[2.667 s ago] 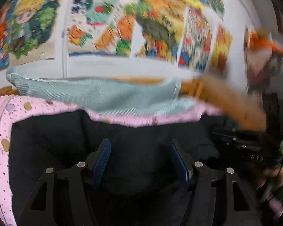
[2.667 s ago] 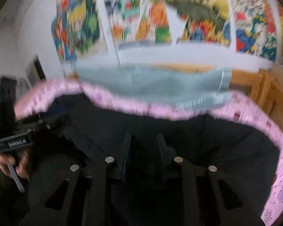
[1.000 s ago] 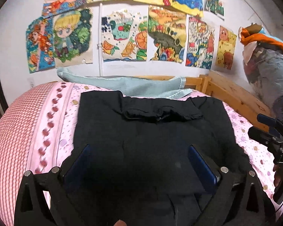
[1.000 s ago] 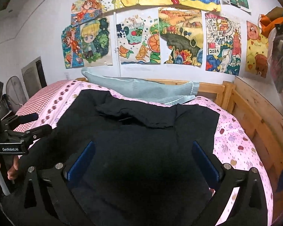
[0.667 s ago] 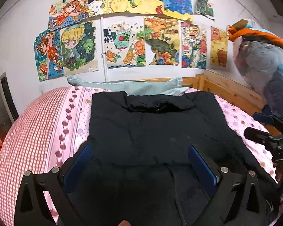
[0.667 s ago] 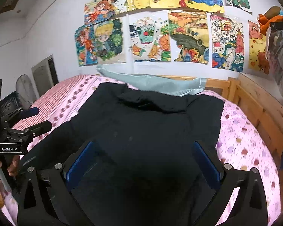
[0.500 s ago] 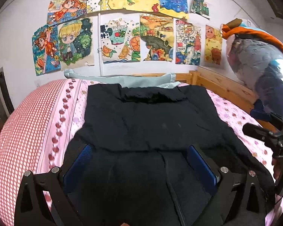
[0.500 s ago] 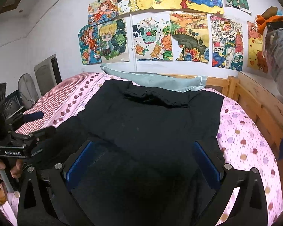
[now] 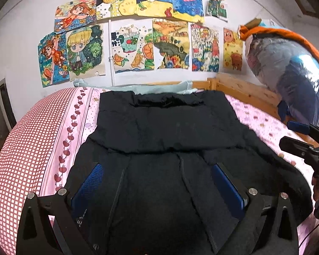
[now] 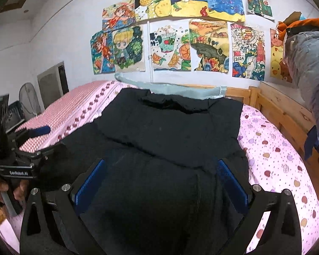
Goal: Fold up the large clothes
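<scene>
A large black jacket (image 9: 168, 131) lies spread on the pink bed, its far part folded toward me with the fold edge across the middle (image 10: 159, 155). My left gripper (image 9: 157, 182) hovers open over the jacket's near half, and nothing sits between its blue pads (image 9: 87, 189). My right gripper (image 10: 160, 180) is open too, above the same near half. At the right edge of the left wrist view the right gripper (image 9: 304, 146) appears again, held by a hand. The left gripper (image 10: 23, 161) shows at the left edge of the right wrist view.
A pale green cloth (image 9: 159, 88) lies at the head of the bed. The wooden bed frame (image 10: 287, 114) runs along the right side. A bulky blue-grey bundle with orange trim (image 9: 291, 74) hangs at the right. Drawings cover the wall (image 9: 151, 42). A fan (image 10: 28, 99) stands at the left.
Both grippers were down in the black fabric near the head of the bed; they have opened wide and drawn back toward the foot. The folded jacket lies still.
</scene>
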{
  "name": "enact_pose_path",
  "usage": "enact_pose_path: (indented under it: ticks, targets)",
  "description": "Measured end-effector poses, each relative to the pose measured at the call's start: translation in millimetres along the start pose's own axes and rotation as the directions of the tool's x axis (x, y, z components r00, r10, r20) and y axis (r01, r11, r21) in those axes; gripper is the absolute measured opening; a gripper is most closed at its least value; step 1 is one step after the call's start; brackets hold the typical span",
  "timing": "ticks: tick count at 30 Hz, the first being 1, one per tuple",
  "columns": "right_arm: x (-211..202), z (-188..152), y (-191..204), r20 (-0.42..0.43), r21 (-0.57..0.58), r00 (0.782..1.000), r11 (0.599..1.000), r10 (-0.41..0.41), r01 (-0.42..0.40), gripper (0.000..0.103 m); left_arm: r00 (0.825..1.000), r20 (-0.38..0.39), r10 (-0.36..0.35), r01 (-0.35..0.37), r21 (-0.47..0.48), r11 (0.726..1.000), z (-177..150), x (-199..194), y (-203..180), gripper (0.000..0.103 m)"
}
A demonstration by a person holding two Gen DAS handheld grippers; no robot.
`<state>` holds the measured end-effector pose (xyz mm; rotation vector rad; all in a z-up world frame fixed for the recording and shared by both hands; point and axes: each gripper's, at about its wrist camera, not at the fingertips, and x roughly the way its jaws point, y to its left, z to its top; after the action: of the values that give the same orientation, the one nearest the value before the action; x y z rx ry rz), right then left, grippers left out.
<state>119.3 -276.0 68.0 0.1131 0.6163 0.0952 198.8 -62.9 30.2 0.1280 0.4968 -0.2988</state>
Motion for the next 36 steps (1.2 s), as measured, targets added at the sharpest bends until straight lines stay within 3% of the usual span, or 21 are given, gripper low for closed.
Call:
enact_pose_path:
  ticks: [11,18,29,36]
  targets:
    - [-5,-46,11,-0.103,-0.068,0.994,0.996,0.049,-0.056,0.101,0.999,-0.046,0.019,-0.019,0.010,1.000,-27,-8,10,0.103]
    - [-19,-63,15,-0.124,-0.078,0.988,0.991,0.095,-0.106,0.101,0.999,-0.011,-0.034,0.035,0.036,0.999,-43,-34,25,0.103]
    - [-36,-84,34,-0.211,-0.219,0.963,0.952,0.170,-0.216,0.101,0.987,-0.091,-0.133,0.141,0.098,0.985,-78,-55,40,0.103]
    - [-38,-99,43,-0.247,-0.244,0.954,0.942,0.169,-0.230,0.101,0.986,-0.152,-0.064,0.093,0.192,0.977,-97,-54,37,0.103]
